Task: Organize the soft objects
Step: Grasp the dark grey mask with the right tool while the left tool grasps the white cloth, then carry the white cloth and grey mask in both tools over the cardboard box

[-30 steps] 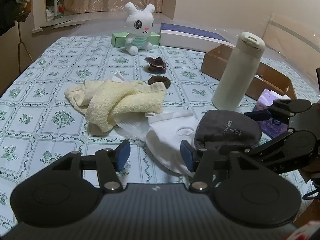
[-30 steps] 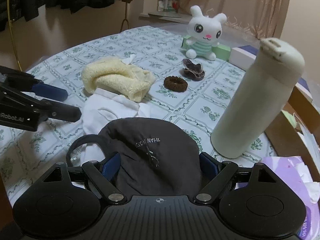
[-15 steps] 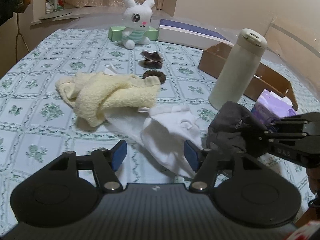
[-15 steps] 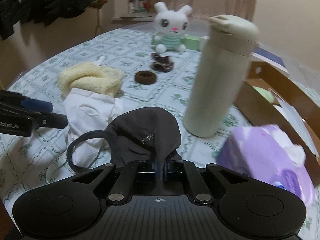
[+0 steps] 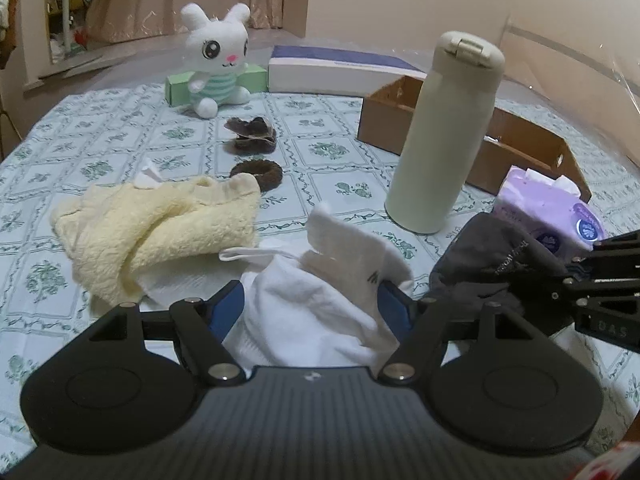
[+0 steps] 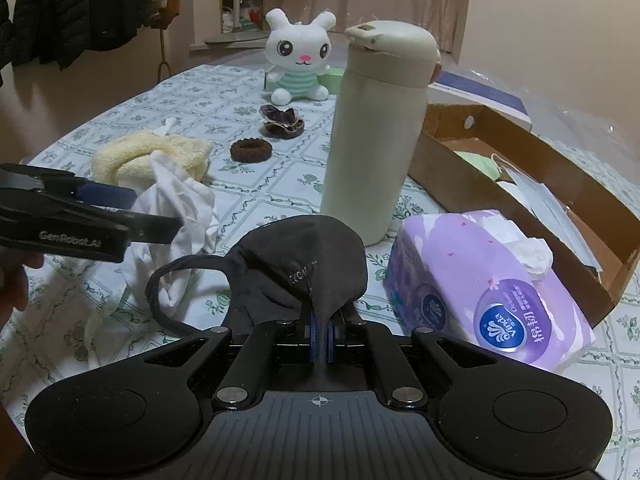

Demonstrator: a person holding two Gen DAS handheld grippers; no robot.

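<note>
My right gripper [image 6: 319,336] is shut on a fold of the dark grey face mask [image 6: 304,256], whose ear loop hangs to the left. In the left wrist view the mask [image 5: 492,256] is pinched at the right edge. My left gripper [image 5: 311,306] has its jaws opening, with the bunched white cloth [image 5: 320,280] between the blue pads. That cloth [image 6: 180,200] rises at the gripper's tip. Beyond it lie a yellow towel [image 5: 160,232], a brown hair tie [image 5: 258,174], a dark ruffled scrunchie [image 5: 252,134] and a white rabbit plush [image 5: 216,56].
A tall cream bottle [image 5: 444,132] stands upright right of the cloths. Behind it is an open cardboard box [image 6: 520,184] holding masks. A purple tissue pack [image 6: 492,288] lies beside my right gripper. A green box and a flat white box sit at the table's far edge.
My right gripper shut on the dark mask and pulled it rightward toward the tissue pack. My left gripper moved forward with widening jaws, and the white cloth now sits between them.
</note>
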